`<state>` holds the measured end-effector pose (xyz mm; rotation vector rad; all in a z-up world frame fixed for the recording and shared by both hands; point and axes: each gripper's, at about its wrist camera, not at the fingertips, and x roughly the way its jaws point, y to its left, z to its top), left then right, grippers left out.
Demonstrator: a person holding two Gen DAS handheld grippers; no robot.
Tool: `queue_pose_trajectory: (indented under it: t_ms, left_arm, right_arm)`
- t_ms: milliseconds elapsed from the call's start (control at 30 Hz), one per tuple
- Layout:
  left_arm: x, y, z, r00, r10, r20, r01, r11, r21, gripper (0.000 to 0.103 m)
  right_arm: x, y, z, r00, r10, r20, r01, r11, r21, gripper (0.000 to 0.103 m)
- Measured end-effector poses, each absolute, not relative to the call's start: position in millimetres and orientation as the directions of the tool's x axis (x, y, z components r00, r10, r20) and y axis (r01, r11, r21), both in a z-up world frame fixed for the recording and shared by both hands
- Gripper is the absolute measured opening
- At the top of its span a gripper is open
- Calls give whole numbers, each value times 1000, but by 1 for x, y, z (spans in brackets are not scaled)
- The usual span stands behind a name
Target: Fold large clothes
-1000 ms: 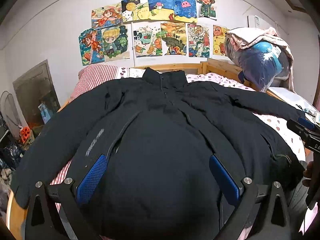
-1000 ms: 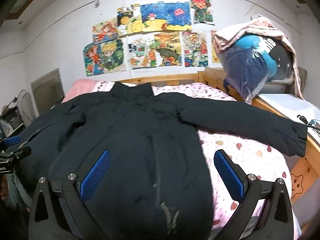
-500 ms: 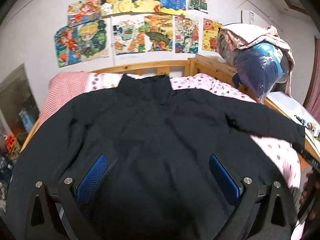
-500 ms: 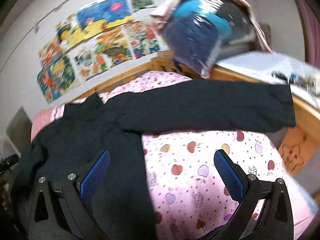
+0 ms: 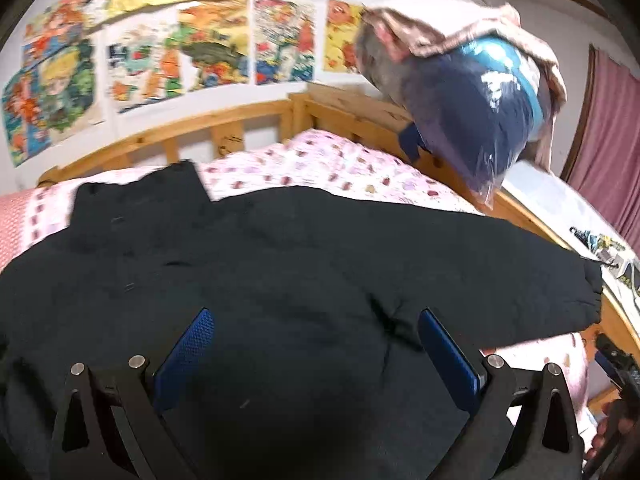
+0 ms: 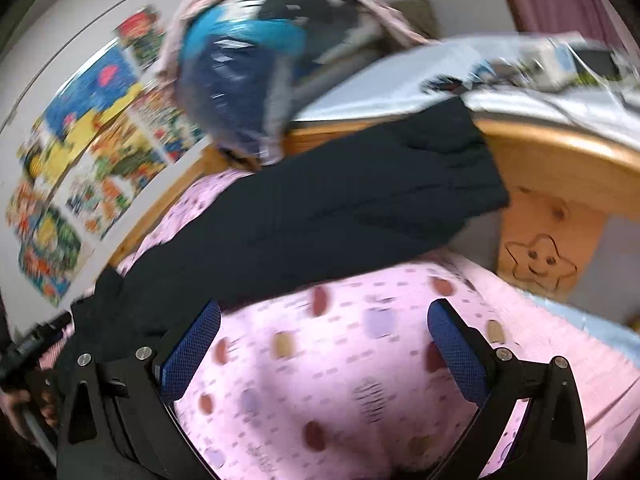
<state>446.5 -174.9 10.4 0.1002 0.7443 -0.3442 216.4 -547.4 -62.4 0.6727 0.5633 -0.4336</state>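
Both claws gape, holding nothing: the left claw (image 5: 316,344) over the body of the one black jacket (image 5: 280,264), the right claw (image 6: 324,340) above the pink bedsheet (image 6: 340,380). Beyond lies one outstretched sleeve (image 6: 360,204). The jacket looks padded, soft and bulky, probably best pinched at the cuff (image 6: 476,168).

Even, soft indoor light fills both fisheye views, whose corners go black, while motion blur smears the posters (image 6: 76,184) and bag (image 6: 240,80), worst in the right view.
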Motion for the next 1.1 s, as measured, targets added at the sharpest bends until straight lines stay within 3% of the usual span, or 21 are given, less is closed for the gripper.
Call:
queue_pose_trajectory:
  t_ms: [67,167,533,867,1000,1100]
  left_arm:
    - [463,-191,-2,679,-261,-686,341,940,-19,103]
    - [487,-202,-21,671,-244,-700,320,947,-24,103]
    - [543,-196,-89,511,-264,-818,229,959,-166,103]
    - [524,-170,-62,522,-299,-799,217,952,-215,102]
    - [505,-143,-37,535,-318,-783,223,947,-232,102]
    - [493,-118,-20,541,-339,-769,220,940,-260,102]
  right_arm:
    - [218,-560,-73,773,-190,-606,555,664,501,99]
    - [220,-576,-88,790,-184,-584,562,598,572,83]
    - [237,-597,-111,821,-254,-512,569,447,690,10]
    - [259,-551,-15,878,-326,-350,471,715,517,5]
    - [276,-516,25,916,-277,-289,380,827,413,5]
    - [301,-477,48,935,-194,-296,287,905,314,5]
